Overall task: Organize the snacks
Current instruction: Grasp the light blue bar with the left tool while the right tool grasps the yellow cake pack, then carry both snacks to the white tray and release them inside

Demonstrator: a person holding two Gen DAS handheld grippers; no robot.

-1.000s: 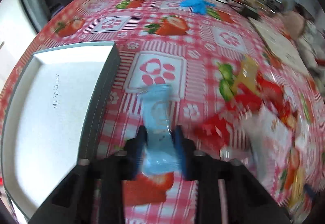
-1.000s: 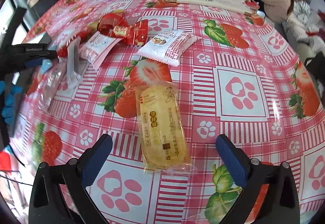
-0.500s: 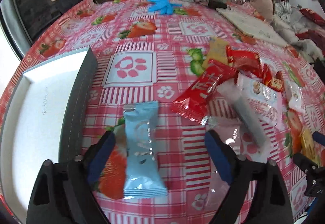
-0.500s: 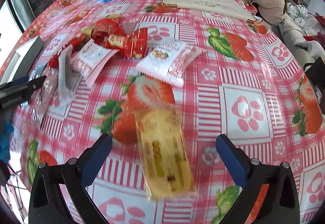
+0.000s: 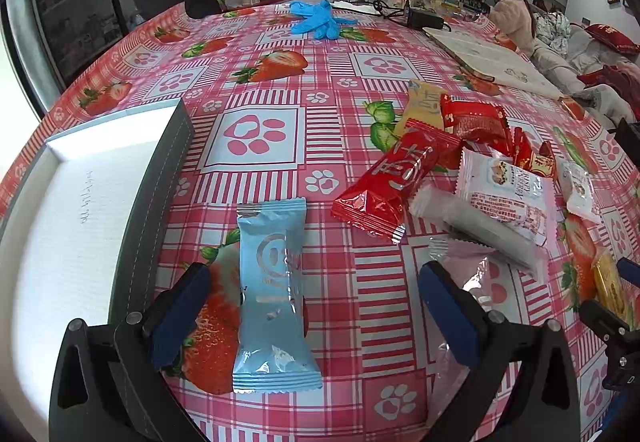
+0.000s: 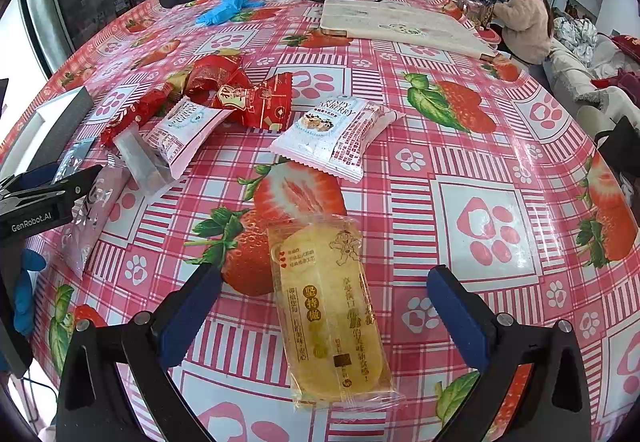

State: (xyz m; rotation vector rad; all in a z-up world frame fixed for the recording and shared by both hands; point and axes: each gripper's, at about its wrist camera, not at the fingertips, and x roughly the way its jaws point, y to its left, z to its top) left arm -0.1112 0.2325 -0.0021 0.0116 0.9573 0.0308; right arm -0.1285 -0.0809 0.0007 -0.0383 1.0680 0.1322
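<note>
Blue packet [image 5: 276, 294] lies free between the opening left claw [image 5: 316, 312]; right claw [image 6: 324, 318] gapes over a yellow packet [image 6: 328, 314] on the desk [image 6: 480, 169].

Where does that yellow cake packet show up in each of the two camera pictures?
Left wrist view: the yellow cake packet is a sliver at the far right edge, partly hidden by the other gripper.
Right wrist view: the packet lies bottom centre, flat on the cloth between the open fingers.
Shared landmark: the blue gloves at the table's far side.
</note>
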